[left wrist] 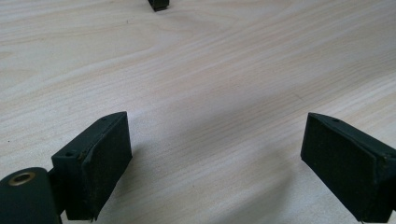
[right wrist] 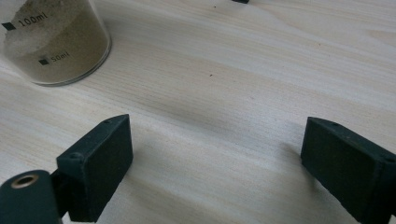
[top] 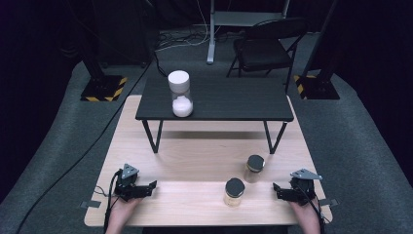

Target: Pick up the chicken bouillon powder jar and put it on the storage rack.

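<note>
Two glass jars with black lids hold tan sand on the light wood table (top: 195,161). One jar (top: 234,191) stands near the front, the other jar (top: 254,168) a little farther back and to the right. My left gripper (top: 151,188) rests low at the front left, open, with bare wood between its jaws (left wrist: 215,158). At the front right my right gripper (top: 276,190) is also open and holds nothing (right wrist: 215,158). A sand jar (right wrist: 51,42) with 50 ml and 100 ml marks stands ahead of it and to its left, apart from the jaws.
A low black table (top: 219,100) stands on the back half of the wood table. On its left part is a white-lidded jar (top: 180,93) half full of white powder. A black foot (left wrist: 159,4) shows far ahead of the left gripper. A folding chair (top: 265,46) stands beyond.
</note>
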